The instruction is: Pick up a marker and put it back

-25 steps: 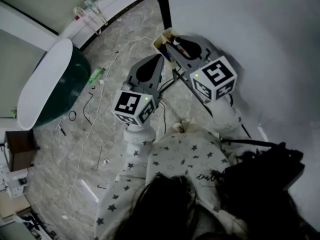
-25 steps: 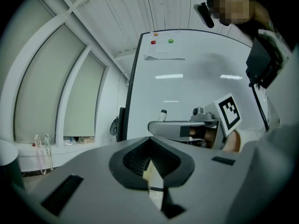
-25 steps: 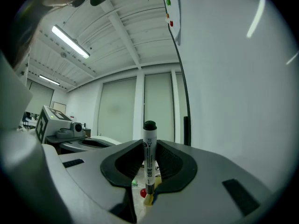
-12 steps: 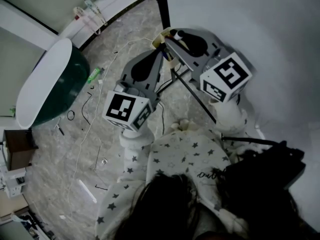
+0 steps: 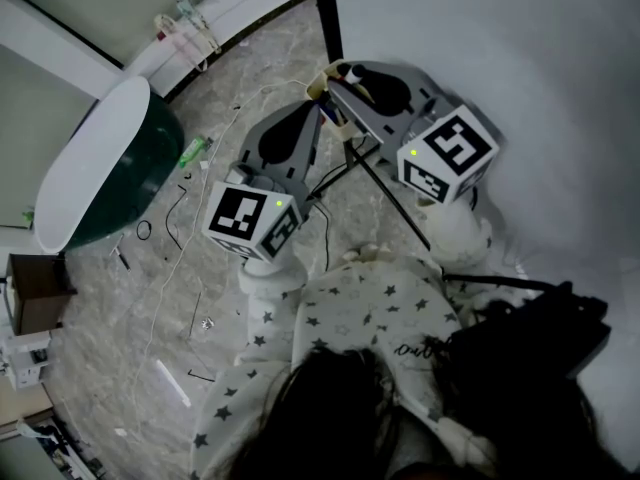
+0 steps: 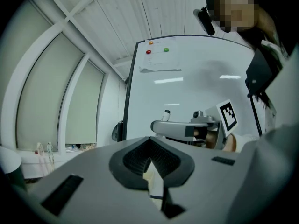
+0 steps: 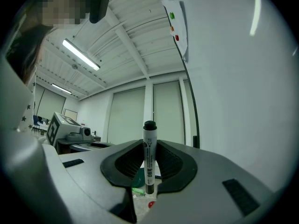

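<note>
A white marker with a black cap (image 7: 149, 157) stands upright between the jaws of my right gripper (image 7: 148, 171), which is shut on it. In the head view this gripper (image 5: 340, 80) holds the marker (image 5: 347, 71) by the lower left corner of the whiteboard (image 5: 500, 48), above the cream end of its tray (image 5: 318, 88). My left gripper (image 5: 317, 118) hangs just left of it, jaws closed to a point and nothing held. In the left gripper view its jaws (image 6: 152, 164) face the whiteboard (image 6: 187, 78), with the right gripper (image 6: 182, 127) and marker tip (image 6: 166, 112) ahead.
Black stand legs (image 5: 385, 183) of the whiteboard cross the marble floor below the grippers. Loose cables and a green item (image 5: 192, 151) lie on the floor. A dark green tub with a white cover (image 5: 100, 168) stands at the left. A paper and magnets (image 6: 159, 55) sit high on the board.
My right gripper has moved with the marker up towards the board's lower corner. The left gripper has dropped a little to the left. Both have barely moved in the last half second.
</note>
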Available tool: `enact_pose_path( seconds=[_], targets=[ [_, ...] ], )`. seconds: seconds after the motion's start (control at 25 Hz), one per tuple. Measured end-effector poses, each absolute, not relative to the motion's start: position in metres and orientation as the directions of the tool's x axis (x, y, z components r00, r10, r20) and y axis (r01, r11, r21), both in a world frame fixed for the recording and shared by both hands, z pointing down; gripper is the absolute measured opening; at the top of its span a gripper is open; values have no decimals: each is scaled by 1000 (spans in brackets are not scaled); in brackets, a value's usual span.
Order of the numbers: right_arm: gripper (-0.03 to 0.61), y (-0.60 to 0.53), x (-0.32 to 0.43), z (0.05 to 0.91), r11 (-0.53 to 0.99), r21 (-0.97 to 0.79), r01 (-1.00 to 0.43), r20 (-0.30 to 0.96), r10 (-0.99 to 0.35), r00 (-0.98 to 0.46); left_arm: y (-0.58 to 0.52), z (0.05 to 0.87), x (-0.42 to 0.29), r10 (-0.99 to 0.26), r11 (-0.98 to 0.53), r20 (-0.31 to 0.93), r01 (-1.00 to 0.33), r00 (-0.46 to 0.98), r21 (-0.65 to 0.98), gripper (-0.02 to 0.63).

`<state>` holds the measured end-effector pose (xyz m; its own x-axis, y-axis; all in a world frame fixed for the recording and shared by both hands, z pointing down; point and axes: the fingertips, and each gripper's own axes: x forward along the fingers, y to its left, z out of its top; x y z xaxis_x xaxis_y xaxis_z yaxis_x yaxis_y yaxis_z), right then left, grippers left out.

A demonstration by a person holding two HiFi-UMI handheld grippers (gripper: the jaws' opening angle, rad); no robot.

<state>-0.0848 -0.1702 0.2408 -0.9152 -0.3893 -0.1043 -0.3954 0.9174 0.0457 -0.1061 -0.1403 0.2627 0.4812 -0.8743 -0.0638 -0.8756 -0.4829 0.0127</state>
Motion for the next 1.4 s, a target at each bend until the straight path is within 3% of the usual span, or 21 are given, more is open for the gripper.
enact_pose_path(
  seconds=[0.72,1.4],
  targets=[
    [83,-170,-87,241,915,48,-401,-112,-394,-912,-145,267,-107,-877,-475,-90,-880,472,6,0],
    [83,-192,-96,293,903,14,-429,-31,-429,-903,-158,301,-110,-888,-458,-57,-888,456,33,0]
  ],
)
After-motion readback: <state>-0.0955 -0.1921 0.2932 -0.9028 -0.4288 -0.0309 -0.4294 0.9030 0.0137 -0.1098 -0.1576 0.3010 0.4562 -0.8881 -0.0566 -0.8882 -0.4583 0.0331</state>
